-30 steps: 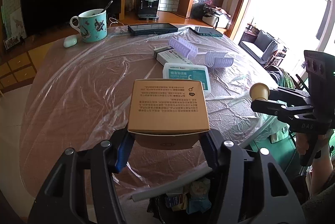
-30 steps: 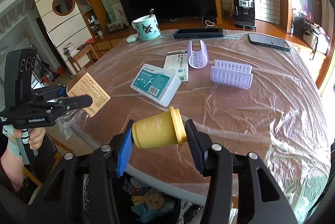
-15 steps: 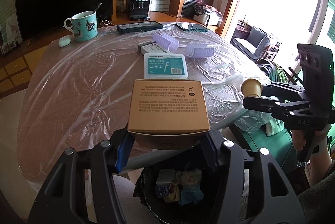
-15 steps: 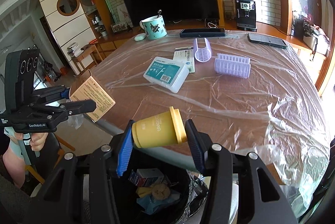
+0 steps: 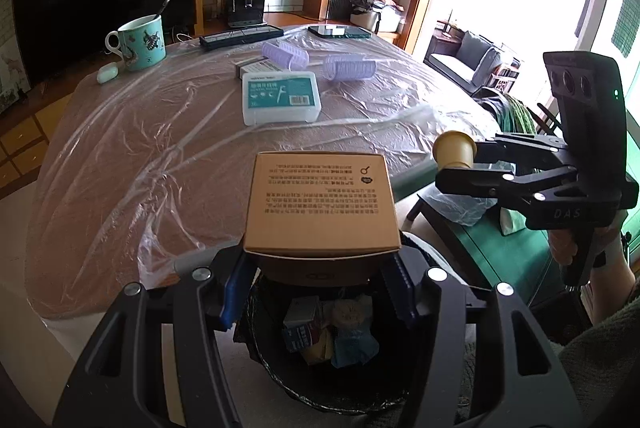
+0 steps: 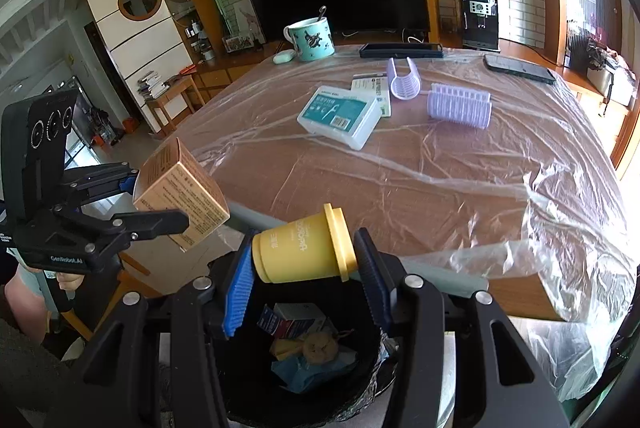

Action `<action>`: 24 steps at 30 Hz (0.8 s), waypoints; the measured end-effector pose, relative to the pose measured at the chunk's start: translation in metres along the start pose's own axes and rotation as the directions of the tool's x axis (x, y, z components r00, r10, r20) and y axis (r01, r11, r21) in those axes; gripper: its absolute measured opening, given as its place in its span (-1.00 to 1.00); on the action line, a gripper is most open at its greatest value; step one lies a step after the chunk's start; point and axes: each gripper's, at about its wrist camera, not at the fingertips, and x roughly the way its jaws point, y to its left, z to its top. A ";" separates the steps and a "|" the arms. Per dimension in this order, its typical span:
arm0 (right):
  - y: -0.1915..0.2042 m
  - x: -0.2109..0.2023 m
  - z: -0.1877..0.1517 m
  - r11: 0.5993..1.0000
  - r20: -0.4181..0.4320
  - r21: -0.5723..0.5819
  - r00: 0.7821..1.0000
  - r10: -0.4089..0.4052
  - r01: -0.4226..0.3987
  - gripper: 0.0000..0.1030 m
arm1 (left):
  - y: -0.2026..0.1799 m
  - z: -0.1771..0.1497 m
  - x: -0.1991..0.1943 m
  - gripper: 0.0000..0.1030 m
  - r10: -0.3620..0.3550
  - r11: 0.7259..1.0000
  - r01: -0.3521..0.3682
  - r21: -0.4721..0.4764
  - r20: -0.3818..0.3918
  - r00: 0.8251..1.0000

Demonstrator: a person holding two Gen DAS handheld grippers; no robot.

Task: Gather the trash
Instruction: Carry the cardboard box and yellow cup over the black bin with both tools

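Note:
My left gripper (image 5: 320, 288) is shut on a brown cardboard box (image 5: 322, 203) with printed text on top. The box hangs over the near table edge, above a black trash bin (image 5: 320, 368) that holds cartons and crumpled wrappers. My right gripper (image 6: 304, 284) is shut on a yellow paper cup (image 6: 304, 248) lying on its side, also above the bin (image 6: 308, 360). Each view shows the other gripper: the right gripper (image 5: 456, 155) with the cup at the right, the left gripper (image 6: 160, 203) with the box (image 6: 180, 199) at the left.
The table (image 6: 440, 187) is covered in clear plastic film. On it lie a white-and-teal floss box (image 5: 280, 97), a small carton, two purple hair rollers (image 6: 458, 105), a teal mug (image 5: 140, 43), a white earbud case, a keyboard and a phone. A person's hand (image 5: 600, 268) grips the right handle.
Both grippers have drawn back from the table toward its near edge, carrying the box and the cup. The bin below has come fully into view under them.

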 end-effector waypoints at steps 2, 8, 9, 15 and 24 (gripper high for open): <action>0.001 0.000 -0.005 1.000 -0.011 -0.001 1.000 0.003 -0.003 -0.06 | -0.004 -0.004 0.000 0.13 -0.006 1.000 0.006 0.008 -0.010 1.000; 0.006 0.003 -0.018 1.000 -0.048 -0.007 0.999 0.009 -0.009 -0.06 | -0.013 -0.015 0.003 0.13 -0.020 1.000 0.021 0.022 -0.042 0.999; 0.006 0.004 -0.020 1.000 -0.053 -0.008 0.999 0.008 -0.008 -0.06 | -0.014 -0.016 0.003 0.13 -0.021 0.999 0.022 0.024 -0.045 0.999; 0.009 0.007 -0.031 1.000 -0.080 -0.005 0.997 0.012 -0.012 -0.06 | -0.021 -0.027 0.010 0.13 -0.019 0.999 0.023 0.046 -0.075 0.997; 0.009 0.016 -0.048 1.000 -0.119 0.019 0.993 0.008 -0.006 -0.06 | -0.022 -0.046 0.030 0.13 -0.011 0.999 0.016 0.037 -0.141 0.990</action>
